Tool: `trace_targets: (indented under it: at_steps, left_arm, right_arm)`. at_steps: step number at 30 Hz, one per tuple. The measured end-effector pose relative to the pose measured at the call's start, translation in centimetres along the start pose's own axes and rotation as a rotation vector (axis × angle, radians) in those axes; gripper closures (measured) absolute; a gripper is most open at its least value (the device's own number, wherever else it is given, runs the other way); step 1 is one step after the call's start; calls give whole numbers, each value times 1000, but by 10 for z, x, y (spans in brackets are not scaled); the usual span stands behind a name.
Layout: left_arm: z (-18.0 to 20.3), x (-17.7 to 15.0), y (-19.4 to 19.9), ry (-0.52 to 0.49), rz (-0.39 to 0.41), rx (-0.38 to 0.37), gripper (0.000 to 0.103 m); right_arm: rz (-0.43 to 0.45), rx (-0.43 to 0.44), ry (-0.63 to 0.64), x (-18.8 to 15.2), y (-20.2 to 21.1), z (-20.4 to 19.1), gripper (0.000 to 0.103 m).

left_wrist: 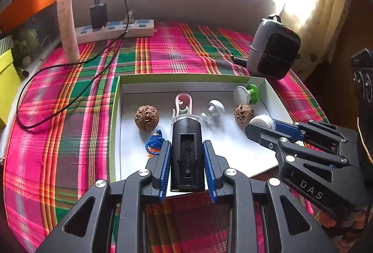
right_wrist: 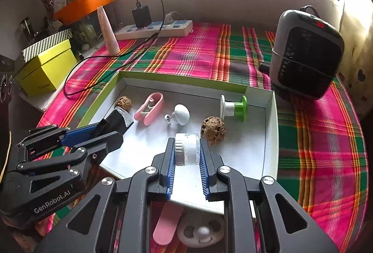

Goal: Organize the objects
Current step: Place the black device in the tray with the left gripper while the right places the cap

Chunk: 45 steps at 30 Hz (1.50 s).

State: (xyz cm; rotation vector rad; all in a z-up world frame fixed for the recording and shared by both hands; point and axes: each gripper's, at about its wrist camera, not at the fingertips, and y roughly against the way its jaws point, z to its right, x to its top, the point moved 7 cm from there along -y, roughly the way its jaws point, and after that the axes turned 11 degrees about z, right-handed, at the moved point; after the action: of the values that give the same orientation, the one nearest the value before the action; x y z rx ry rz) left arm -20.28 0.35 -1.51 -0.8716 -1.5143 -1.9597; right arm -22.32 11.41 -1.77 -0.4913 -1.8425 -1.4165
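My left gripper [left_wrist: 187, 144] is shut on a black cylindrical object [left_wrist: 186, 152], held over the near edge of a shallow white tray with a green rim [left_wrist: 186, 77]. My right gripper [right_wrist: 186, 143] is shut on a small clear jar with a white lid [right_wrist: 187, 148], over the tray's near part. In the tray lie two walnuts [left_wrist: 147, 117] [left_wrist: 243, 114], a pink clip [left_wrist: 183, 102], a white mushroom-shaped hook [left_wrist: 215, 111], a green and white spool [left_wrist: 247, 94] and a blue and orange cord knot [left_wrist: 154, 143].
A grey and black heater [right_wrist: 305, 55] stands at the back right. A power strip [left_wrist: 116, 30] with charger and cable lies at the back. A cream tube [left_wrist: 67, 28] stands at the left. A pink strip [right_wrist: 166, 222] and a round white face-shaped piece [right_wrist: 200, 229] lie below the right gripper.
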Motion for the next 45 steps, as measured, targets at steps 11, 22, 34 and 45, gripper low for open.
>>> trace_targets:
  at_steps: [11,22,34,45]
  left_arm:
    - [-3,-8,-18,1,-41,8,78]
    - [-7,-10,-26,-12,-53,24,78]
    - [-7,-8,-30,-30,-42,38,77]
    - [-6,-8,-30,-30,-42,39,77]
  right_arm:
    - [-30,7,4,-1,-16,0,84]
    - [-52,10,13,-4,-28,-1,84]
    - [-59,1,14,-6,-36,2,84]
    - [-58,-3,9,-5,-36,5,84]
